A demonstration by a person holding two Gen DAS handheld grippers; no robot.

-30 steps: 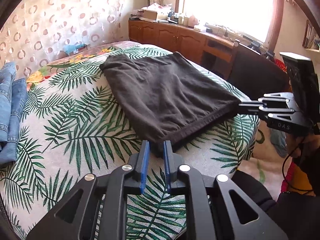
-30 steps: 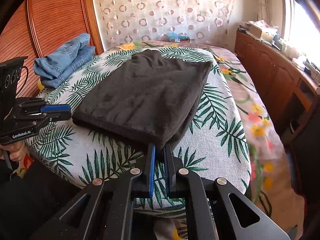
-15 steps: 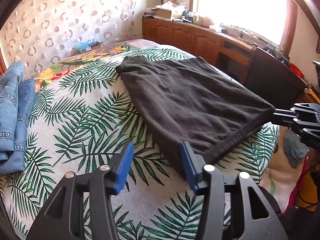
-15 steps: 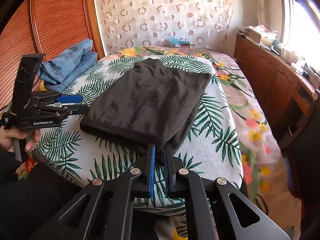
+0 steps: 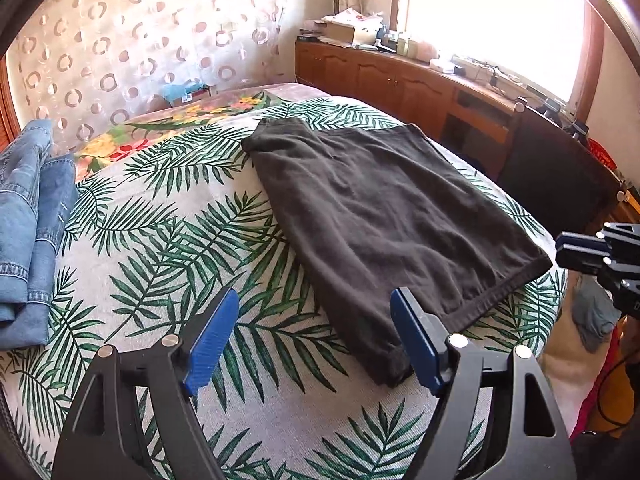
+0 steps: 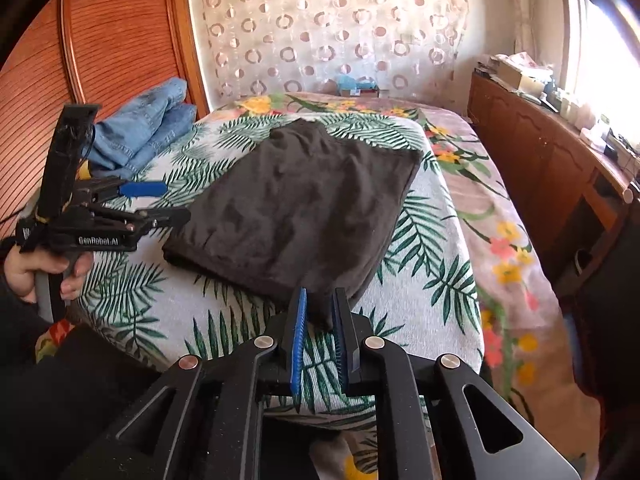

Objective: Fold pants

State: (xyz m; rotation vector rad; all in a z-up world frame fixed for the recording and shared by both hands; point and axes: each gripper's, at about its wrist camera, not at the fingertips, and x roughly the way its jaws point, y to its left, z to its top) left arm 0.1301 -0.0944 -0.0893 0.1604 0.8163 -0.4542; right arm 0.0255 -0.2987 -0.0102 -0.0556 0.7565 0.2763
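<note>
The dark brown pants (image 5: 372, 216) lie folded flat on the palm-leaf bedspread (image 5: 160, 240); they also show in the right wrist view (image 6: 296, 208). My left gripper (image 5: 316, 320) is wide open and empty, its right pad beside the near corner of the pants. In the right wrist view it (image 6: 160, 200) hovers off the pants' left corner. My right gripper (image 6: 320, 308) has its blue pads slightly apart at the near corner of the pants; the fabric sits just ahead of the tips, apparently released. In the left wrist view it (image 5: 576, 252) sits just off the pants' right corner.
A stack of folded blue jeans (image 5: 28, 220) lies at the left of the bed by the wooden headboard (image 6: 120, 40). A wooden cabinet (image 5: 400, 80) with clutter runs under the window. A dark chair (image 5: 552, 176) stands beside the bed.
My left gripper opened wide, let go of the pants' corner and pulled back. My right gripper's pads have parted a little and drawn back from the fabric corner.
</note>
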